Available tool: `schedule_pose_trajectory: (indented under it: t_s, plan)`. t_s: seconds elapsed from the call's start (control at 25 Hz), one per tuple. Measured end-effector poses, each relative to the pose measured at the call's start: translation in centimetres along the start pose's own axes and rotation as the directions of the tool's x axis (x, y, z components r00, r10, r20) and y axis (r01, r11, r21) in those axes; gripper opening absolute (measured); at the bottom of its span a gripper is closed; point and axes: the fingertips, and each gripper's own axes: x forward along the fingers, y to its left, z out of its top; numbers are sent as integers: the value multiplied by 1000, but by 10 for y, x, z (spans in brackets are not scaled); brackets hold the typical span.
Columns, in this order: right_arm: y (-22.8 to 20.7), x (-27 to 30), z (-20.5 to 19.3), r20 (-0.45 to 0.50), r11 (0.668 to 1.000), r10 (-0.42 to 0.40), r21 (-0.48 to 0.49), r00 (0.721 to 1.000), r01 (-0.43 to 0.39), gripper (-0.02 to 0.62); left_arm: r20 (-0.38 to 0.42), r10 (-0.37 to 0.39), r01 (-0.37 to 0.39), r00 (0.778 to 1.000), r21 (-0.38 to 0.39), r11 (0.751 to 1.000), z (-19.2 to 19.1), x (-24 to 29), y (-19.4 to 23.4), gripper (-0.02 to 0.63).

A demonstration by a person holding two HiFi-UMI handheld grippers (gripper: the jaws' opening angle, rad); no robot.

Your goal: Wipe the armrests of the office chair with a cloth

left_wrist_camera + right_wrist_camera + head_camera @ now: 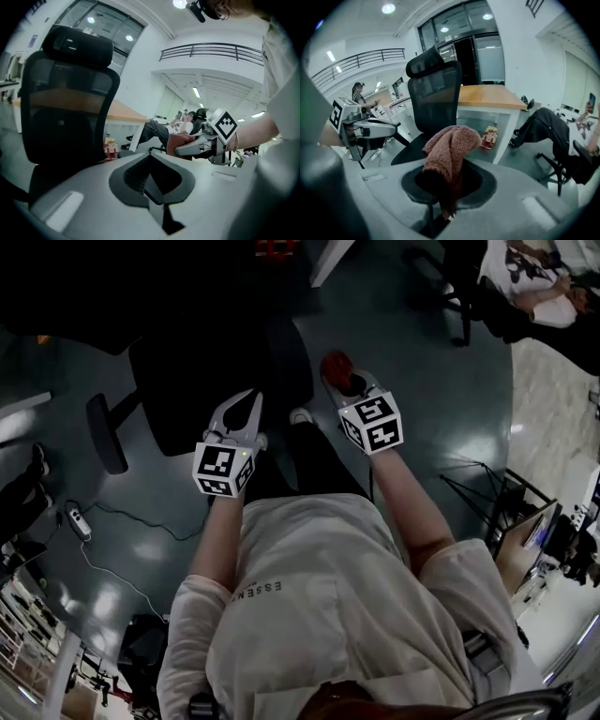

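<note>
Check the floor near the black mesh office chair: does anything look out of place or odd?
A small red and yellow toy-like figure sits on the floor beside the white desk leg, near the black mesh office chair; it seems misplaced. The right gripper holds the reddish knitted cloth normally. Nothing seems spilled or damaged.

One left gripper (251, 399), one right gripper (349, 382), one cloth (451, 145) between the right jaws, one office chair (435, 98) ahead, one desk (487, 97), one toy (489, 136)
</note>
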Motion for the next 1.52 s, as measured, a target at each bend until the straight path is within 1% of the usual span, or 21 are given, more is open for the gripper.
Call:
schedule_pose_trajectory:
  t_s: [0.08, 0.16, 0.24, 0.32, 0.48, 0.64, 0.72, 0.84, 0.88, 0.96, 1.12, 1.32, 1.52]
  plan:
    - [-6, 20, 8, -23, 996, 50, -67, 998, -51, 52, 9, 53, -52, 999, -43, 998, -8, 4, -1, 17]
    - [-15, 42, 19, -37, 988, 82, -130, 996, -87, 52, 14, 112, -110, 994, -90, 990, -15, 10, 3, 17]
    - [-26, 66, 32, -39, 977, 96, -185, 995, -101, 52, 28, 169, -165, 985, -130, 978, -18, 15, 13, 17]
    - [-33, 87, 46, -37, 967, 95, -234, 995, -102, 52, 43, 212, -203, 976, -157, 967, -17, 18, 21, 17]
    - [-35, 126, 64, -45, 945, 88, -311, 995, -98, 52, 42, 250, -238, 967, -188, 953, -24, 16, 28, 17]
    - [-19, 157, 80, -68, 920, 102, -372, 993, -120, 53, 24, 274, -261, 961, -236, 936, -39, 13, 35, 17]
    - [-6, 167, 85, -78, 903, 124, -405, 989, -145, 52, 19, 278, -265, 960, -247, 932, -46, 11, 39, 17]
    - [15, 180, 81, -116, 879, 180, -426, 977, -212, 52, 19, 282, -268, 959, -254, 929, -52, 12, 42, 17]
    - [20, 182, 79, -129, 872, 187, -435, 974, -225, 54, 21, 284, -269, 959, -256, 928, -53, 11, 42, 17]
    - [24, 184, 76, -136, 864, 182, -451, 974, -225, 52, 26, 284, -268, 959, -259, 928, -53, 10, 42, 17]
    - [28, 177, 69, -128, 881, 198, -411, 972, -234, 52, 28, 249, -234, 968, -254, 938, -59, 6, 33, 17]
    - [40, 158, 50, -134, 873, 205, -423, 970, -243, 52, 30, 182, -171, 983, -225, 959, -62, 12, 20, 17]
    - [57, 130, 17, -142, 867, 236, -416, 961, -274, 54, 31, 120, -112, 992, -199, 973, -69, 6, -5, 17]
